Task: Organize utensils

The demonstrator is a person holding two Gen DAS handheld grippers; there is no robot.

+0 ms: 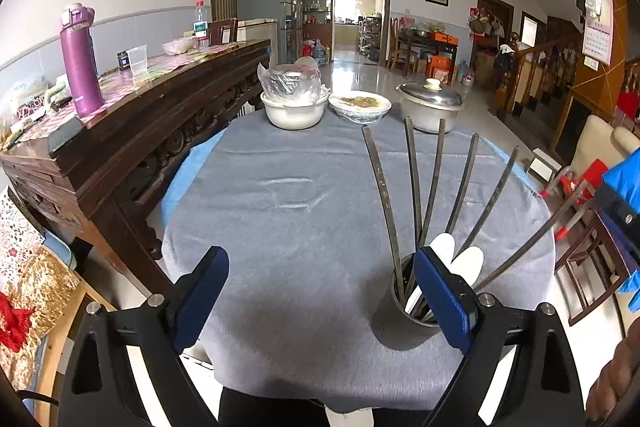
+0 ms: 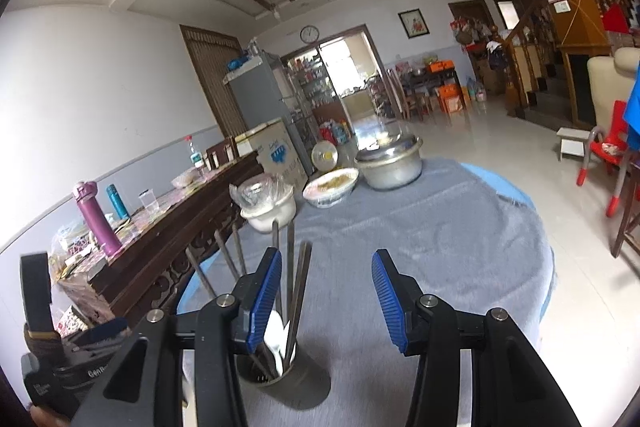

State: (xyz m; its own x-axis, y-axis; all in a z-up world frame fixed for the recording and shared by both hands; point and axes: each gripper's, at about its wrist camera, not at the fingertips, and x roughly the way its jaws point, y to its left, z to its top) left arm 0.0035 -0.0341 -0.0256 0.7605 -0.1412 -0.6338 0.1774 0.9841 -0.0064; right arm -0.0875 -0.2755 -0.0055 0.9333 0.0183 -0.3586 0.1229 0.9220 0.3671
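A grey metal utensil holder (image 1: 404, 311) stands near the front of the round table, on the grey cloth (image 1: 296, 195). Several dark chopsticks (image 1: 416, 183) fan out of it, and white spoons (image 1: 460, 255) sit in it. My left gripper (image 1: 320, 291) is open and empty, its right finger just in front of the holder. In the right wrist view the holder (image 2: 280, 375) with chopsticks (image 2: 296, 283) sits behind the left finger of my right gripper (image 2: 324, 295), which is open and empty above the cloth (image 2: 440, 235).
At the table's far edge stand a white bowl with a plastic-wrapped dish (image 1: 294, 103), a covered plate of food (image 1: 360, 105) and a lidded metal pot (image 1: 432, 105). A dark wooden sideboard (image 1: 132, 115) with a purple flask (image 1: 78, 63) stands at left. Chairs (image 1: 588, 239) stand at right.
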